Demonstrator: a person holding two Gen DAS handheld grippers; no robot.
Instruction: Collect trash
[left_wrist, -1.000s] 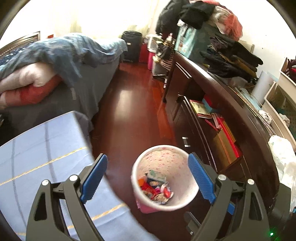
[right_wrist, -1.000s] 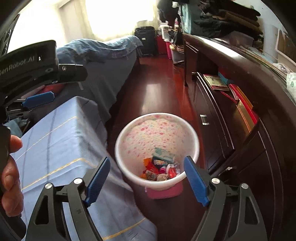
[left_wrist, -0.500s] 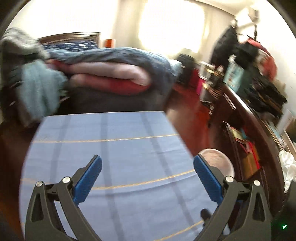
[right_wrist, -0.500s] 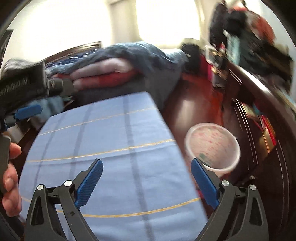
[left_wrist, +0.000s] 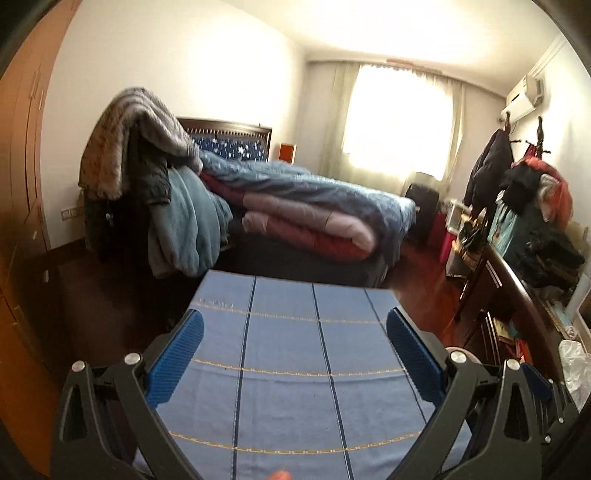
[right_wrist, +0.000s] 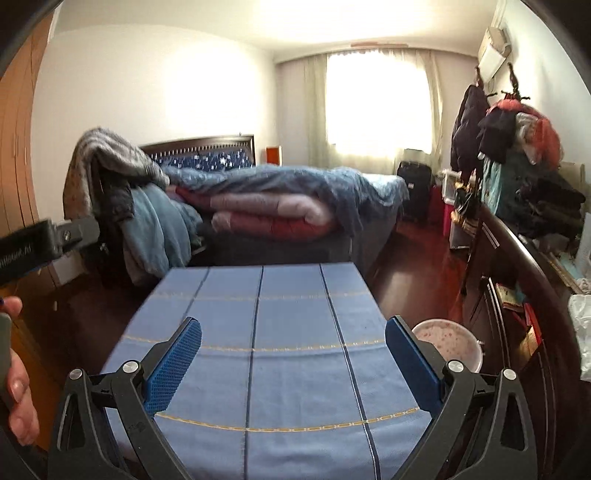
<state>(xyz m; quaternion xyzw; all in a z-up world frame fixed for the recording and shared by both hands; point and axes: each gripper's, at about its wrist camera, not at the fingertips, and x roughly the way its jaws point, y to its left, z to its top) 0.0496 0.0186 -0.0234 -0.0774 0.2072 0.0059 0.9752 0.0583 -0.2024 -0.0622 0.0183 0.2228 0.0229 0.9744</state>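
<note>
My left gripper (left_wrist: 294, 325) hangs open above a table covered with a blue striped cloth (left_wrist: 280, 402), nothing between its blue pads. My right gripper (right_wrist: 293, 330) is open too, over the same cloth (right_wrist: 258, 306), and holds nothing. The pink speckled trash bin (right_wrist: 448, 341) stands on the floor just right of the table; in the left wrist view only a sliver of its rim (left_wrist: 463, 350) shows behind the right finger. No loose trash shows on the cloth. The left gripper's body (right_wrist: 48, 243) and the hand (right_wrist: 16, 373) holding it show at the left edge of the right wrist view.
A bed (right_wrist: 280, 206) piled with quilts stands beyond the table. A dark dresser (right_wrist: 524, 280) heaped with clothes runs along the right wall, with a white plastic bag (left_wrist: 576, 373) on it. A wooden wardrobe (left_wrist: 22, 184) is on the left, and red floor (right_wrist: 402, 280) lies between bed and dresser.
Both views have swung up and left from the bin to the blue table and bed. The bin slid to the right edge. Both grippers' jaws stand a little wider.
</note>
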